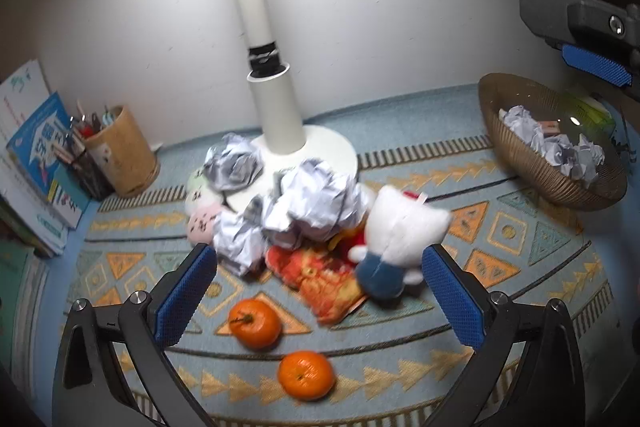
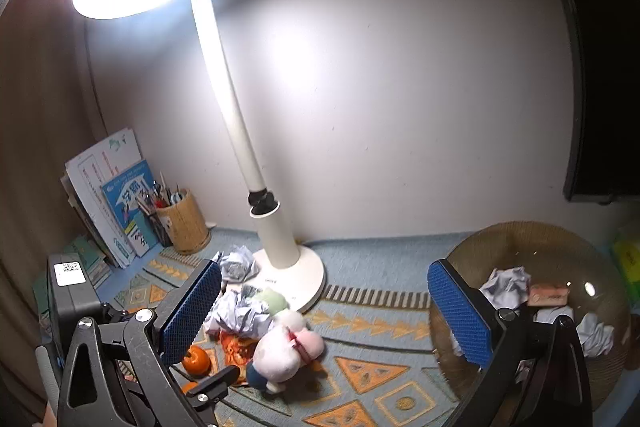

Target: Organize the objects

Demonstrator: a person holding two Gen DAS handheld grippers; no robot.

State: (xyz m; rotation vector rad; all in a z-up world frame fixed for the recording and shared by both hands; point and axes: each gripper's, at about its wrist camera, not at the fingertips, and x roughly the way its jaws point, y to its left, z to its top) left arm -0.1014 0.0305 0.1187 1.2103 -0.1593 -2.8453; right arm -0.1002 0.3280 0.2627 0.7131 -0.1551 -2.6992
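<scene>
Left wrist view: the left gripper [image 1: 320, 291] hangs spread wide and empty over crumpled white paper balls [image 1: 308, 207], a white plush cat toy [image 1: 400, 231] and two oranges [image 1: 256, 323], with bare patterned mat [image 1: 520, 267] toward the ribbed brown bowl [image 1: 560, 183]. The right gripper [image 2: 324, 311], also open and empty, partly hides that bowl's rim. A white lamp base [image 1: 328, 147] is buried behind paper.
</scene>
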